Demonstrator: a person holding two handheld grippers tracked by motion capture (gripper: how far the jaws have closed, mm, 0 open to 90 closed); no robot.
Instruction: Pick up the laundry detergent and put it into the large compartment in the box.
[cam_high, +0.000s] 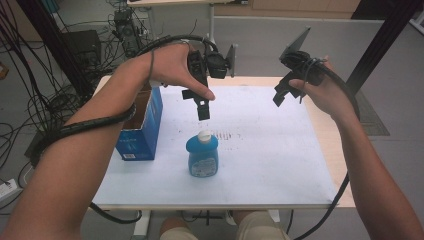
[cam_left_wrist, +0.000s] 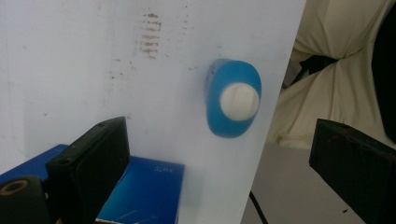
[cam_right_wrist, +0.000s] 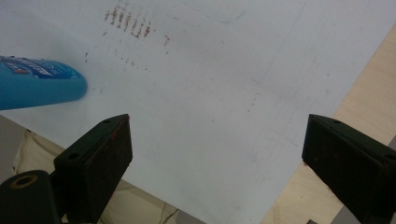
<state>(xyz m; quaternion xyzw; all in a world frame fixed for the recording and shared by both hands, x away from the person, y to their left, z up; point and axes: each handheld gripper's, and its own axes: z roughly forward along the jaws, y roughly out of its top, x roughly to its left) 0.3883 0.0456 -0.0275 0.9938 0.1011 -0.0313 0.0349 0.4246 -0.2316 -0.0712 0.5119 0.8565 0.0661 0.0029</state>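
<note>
Bottle (cam_high: 202, 159): glossy blue plastic, with a smooth white plastic cap (cam_left_wrist: 239, 101) and a printed label. Sheet (cam_high: 260, 165): matt white paper, smooth, flecked with reddish-brown marks (cam_right_wrist: 128, 21). Table (cam_high: 332, 135): pale wood, bare along the sheet's edge. Box (cam_high: 142, 131): blue printed cardboard with a slight sheen, raw brown inside. Left gripper (cam_high: 200, 102) and right gripper (cam_high: 283, 91): matt black plastic; the jaw pads show reddish scuffs. Cable (cam_high: 85, 126): black, ribbed sheath.

Blue box (cam_high: 141, 131) crowds bottle's (cam_high: 202, 155) left
</note>
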